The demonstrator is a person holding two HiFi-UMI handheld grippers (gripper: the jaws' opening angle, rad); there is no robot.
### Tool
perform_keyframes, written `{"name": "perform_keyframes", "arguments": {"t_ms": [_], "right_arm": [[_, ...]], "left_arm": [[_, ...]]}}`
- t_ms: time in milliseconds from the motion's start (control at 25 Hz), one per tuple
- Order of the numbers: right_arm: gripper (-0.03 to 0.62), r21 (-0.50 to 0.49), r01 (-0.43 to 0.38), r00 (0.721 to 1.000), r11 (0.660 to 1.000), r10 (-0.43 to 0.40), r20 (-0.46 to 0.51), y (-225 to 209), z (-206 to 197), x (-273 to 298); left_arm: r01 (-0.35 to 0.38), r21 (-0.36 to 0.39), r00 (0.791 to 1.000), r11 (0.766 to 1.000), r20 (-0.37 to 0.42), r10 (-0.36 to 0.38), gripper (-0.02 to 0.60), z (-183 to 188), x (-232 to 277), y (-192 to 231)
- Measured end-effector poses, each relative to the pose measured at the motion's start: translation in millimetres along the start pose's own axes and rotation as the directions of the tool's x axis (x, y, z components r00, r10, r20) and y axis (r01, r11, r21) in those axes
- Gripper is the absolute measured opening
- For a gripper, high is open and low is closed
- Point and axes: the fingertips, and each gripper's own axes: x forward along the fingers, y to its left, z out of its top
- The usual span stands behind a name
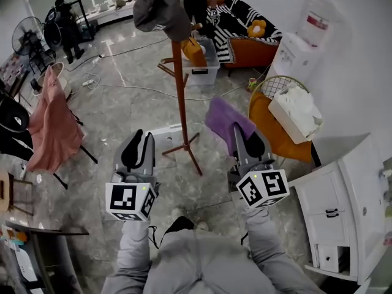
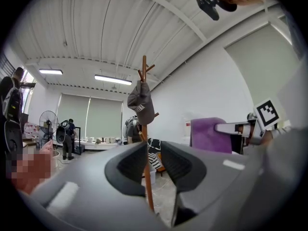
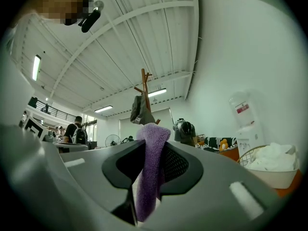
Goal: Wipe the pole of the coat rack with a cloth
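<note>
Grey sleeves fill the bottom of the head view; ahead of them sit the left gripper and the right gripper, each with its marker cube; right gripper carries a purple fleecy cloth, draped over its tips; brown wooden coat-rack pole stands on the grey marbled floor, between and beyond the two grippers, touched by neither; dark grey cap hangs at its top.

Left gripper view: left gripper jaws a narrow way apart, nothing between them; pole shows through the gap, well beyond; cap on it; cloth off to the right.

Right gripper view: right gripper jaws clamped on the cloth, which pokes above them and hangs below; pole and cap stand behind, apart from the cloth.
</note>
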Motion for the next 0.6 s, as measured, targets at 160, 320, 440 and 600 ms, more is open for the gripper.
{"name": "perform_keyframes", "arguments": {"t_ms": [160, 320, 440, 600], "right_arm": [[0.080, -0.005, -0.011, 1.000, 1.000, 0.011, -0.014, -8.2, -12.2, 33.2], [0.080, -0.017, -0.001, 1.000, 1.000, 0.000, -0.023, -19.5, -23.2, 72.5], [0.080, -0.040, 0.012, 0.999, 0.999, -0.013, -0.029, -26.4, -34.2, 108.0], [0.080, -0.110, 0.027, 0.999, 0.994, -0.032, -0.042, -27.0, -53.6, 161.5]], "left_arm": [[-0.013, -0.005, 1.000, 1.000, -0.005, 0.013, 0.090, -6.8, 29.0, 18.8], [-0.009, -0.010, 1.000, 1.000, -0.005, 0.009, 0.090, -12.3, 64.1, 40.6], [0.005, -0.012, 1.000, 1.000, 0.001, -0.005, 0.090, -15.6, 92.0, 60.6], [0.022, -0.019, 1.000, 1.000, 0.009, -0.022, 0.090, -18.8, 123.5, 93.9]]}}
